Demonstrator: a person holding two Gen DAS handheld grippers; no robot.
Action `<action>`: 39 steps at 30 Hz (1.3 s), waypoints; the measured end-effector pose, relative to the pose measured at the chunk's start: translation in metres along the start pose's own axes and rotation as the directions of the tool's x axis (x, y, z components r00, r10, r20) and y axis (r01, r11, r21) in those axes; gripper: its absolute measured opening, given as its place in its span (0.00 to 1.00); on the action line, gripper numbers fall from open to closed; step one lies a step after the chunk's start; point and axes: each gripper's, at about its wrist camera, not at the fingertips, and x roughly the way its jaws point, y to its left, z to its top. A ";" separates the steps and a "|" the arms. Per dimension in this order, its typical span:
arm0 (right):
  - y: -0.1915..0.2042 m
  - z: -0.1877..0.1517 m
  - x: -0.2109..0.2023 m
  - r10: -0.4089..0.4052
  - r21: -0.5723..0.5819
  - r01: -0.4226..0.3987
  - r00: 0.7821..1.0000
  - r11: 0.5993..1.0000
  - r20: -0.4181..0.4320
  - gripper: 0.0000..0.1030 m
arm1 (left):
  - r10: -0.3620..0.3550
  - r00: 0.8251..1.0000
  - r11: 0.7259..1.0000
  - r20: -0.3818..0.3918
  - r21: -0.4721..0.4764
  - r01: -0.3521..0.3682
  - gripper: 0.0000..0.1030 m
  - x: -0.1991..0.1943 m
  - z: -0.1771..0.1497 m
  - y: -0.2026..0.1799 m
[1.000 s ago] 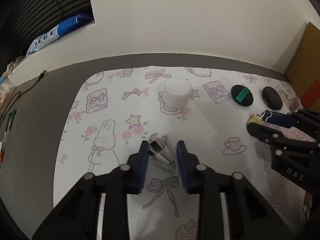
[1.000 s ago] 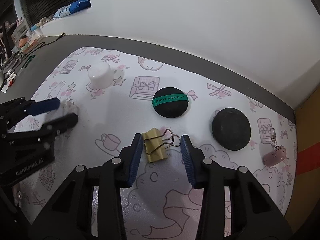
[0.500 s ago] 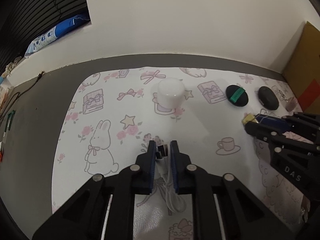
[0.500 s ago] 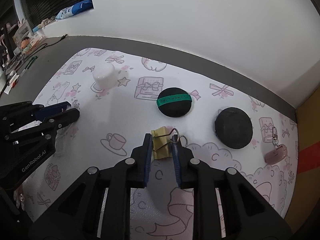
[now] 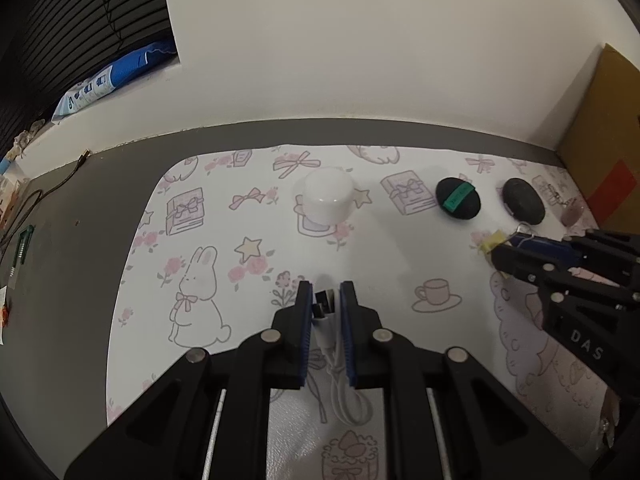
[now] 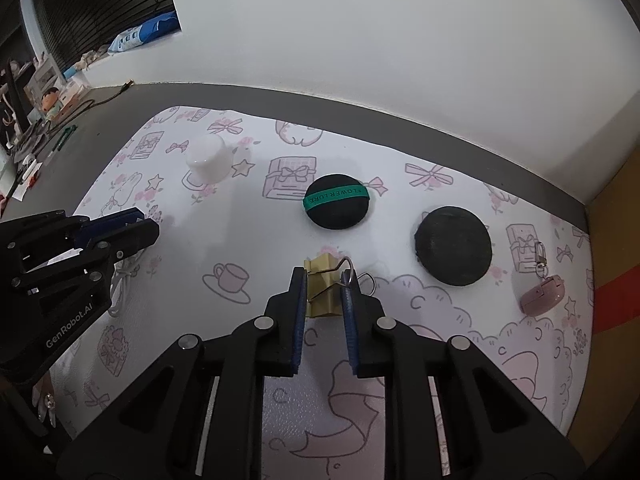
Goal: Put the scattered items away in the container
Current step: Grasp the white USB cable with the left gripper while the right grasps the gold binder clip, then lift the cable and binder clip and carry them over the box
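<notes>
Low in the frame's centre, the left gripper (image 5: 325, 308) jaws have just been closing and now clench the white cable (image 5: 334, 364), limp and light; hold its stiff plug. The right gripper (image 6: 325, 292) clamps the rigid, springy binder clip (image 6: 322, 292).

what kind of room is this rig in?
Likely a home desk against a wall: a cartoon-print mat covers the grey tabletop, with clutter by a window blind.
</notes>
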 end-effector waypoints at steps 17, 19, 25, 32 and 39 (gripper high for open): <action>-0.004 0.005 -0.077 -0.030 0.022 0.029 0.996 0.999 0.082 0.17 | -0.005 0.997 0.999 0.074 0.037 0.002 0.13 -0.076 0.025 -0.024; -0.004 0.006 -0.091 -0.038 0.026 0.036 0.995 0.999 0.095 0.17 | -0.006 0.996 0.999 0.090 0.041 0.002 0.13 -0.089 0.028 -0.027; -0.007 0.011 -0.142 -0.070 0.042 0.064 0.987 0.997 0.148 0.17 | -0.014 0.988 0.999 0.156 0.045 0.007 0.13 -0.137 0.035 -0.039; -0.004 0.015 -0.206 -0.101 0.052 0.092 0.972 0.994 0.212 0.17 | -0.028 0.971 0.998 0.239 0.060 0.014 0.13 -0.194 0.039 -0.052; -0.002 0.016 -0.271 -0.129 0.067 0.114 0.949 0.991 0.289 0.17 | -0.032 0.946 0.998 0.322 0.069 0.010 0.13 -0.251 0.042 -0.064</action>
